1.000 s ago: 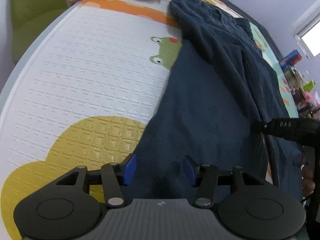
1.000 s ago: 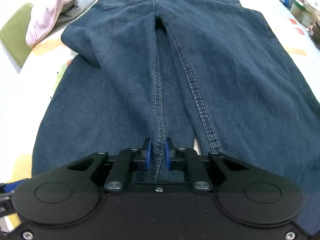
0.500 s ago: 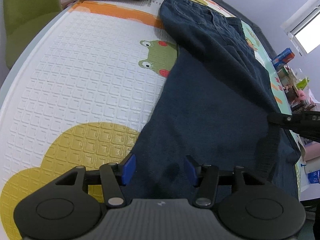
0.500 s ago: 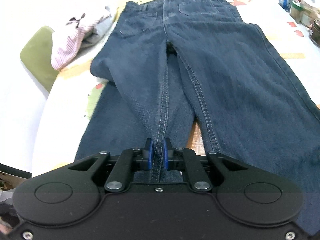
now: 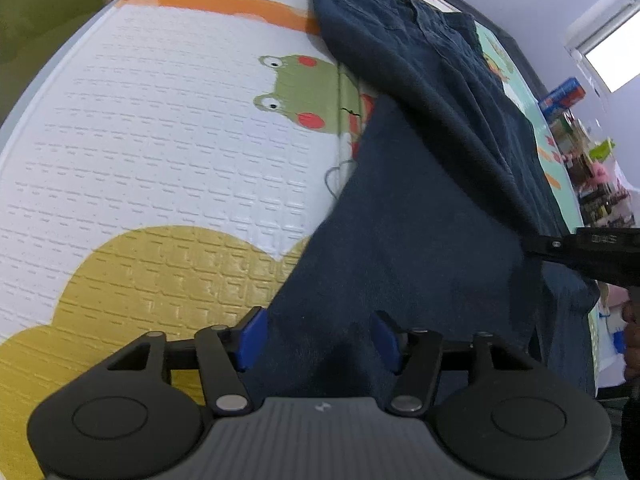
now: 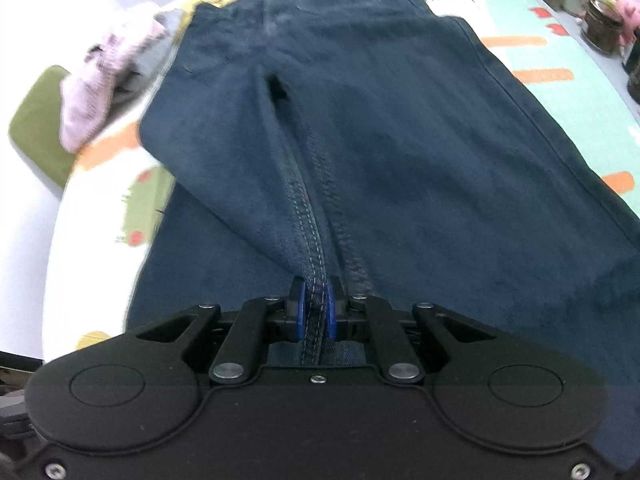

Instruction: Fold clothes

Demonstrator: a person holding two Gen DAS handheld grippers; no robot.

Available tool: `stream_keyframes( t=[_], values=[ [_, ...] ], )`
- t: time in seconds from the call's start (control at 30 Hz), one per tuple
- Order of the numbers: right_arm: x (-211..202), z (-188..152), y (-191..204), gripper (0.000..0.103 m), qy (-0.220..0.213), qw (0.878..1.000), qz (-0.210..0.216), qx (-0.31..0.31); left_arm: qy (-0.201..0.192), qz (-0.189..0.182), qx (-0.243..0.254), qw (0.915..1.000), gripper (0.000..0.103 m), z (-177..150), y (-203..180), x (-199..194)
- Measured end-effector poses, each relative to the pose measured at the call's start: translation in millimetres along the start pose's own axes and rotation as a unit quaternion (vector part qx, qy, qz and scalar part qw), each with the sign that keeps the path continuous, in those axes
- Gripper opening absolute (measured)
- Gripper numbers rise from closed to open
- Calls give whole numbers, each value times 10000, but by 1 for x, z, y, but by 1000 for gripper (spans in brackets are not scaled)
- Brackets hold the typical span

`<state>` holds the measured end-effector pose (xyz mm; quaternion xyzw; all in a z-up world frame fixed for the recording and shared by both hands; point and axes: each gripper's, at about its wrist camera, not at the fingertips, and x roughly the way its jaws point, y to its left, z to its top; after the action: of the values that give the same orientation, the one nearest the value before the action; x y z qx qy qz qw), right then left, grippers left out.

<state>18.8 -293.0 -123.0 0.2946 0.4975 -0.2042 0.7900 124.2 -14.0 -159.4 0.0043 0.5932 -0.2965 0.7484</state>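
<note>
Jeans (image 6: 400,128) spread on a frog-print mat (image 5: 168,152), one leg lifted by its inseam in the right tongs (image 6: 314,308).

The right tongs are pinched narrow on the stitched inseam, denim plainly between the blue pads, and that leg rises off the mat toward them. The left tongs (image 5: 318,338) are opening, their pads (image 5: 250,336) standing either side of the dark hem cloth without pressing it, so that end now looks free. My worry: with only one edge gripped, the lifted leg may sag or twist as it is carried across, leaving a crooked fold. The thick seam could also slip from so small a bite. A pink striped garment (image 6: 108,80) lies near the waistband and might get caught.
</note>
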Motion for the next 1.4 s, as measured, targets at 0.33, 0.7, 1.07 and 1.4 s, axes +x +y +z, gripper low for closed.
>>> stream_keyframes(
  t=[0.33,0.7,1.07,1.4],
  values=[
    [26,-11,8,16,71,9992,-322,-211,-54,410,460,9981,36,-8,-19,3],
    [22,-13,10,22,93,9993,-231,-277,64,345,320,9989,6,-17,-12,-11],
    [31,-16,26,23,346,9984,204,-398,123,788,29,9968,6,-46,7,-36],
    [40,-23,67,35,558,9929,365,-989,186,983,-570,9934,7,-80,29,-53]
  ],
)
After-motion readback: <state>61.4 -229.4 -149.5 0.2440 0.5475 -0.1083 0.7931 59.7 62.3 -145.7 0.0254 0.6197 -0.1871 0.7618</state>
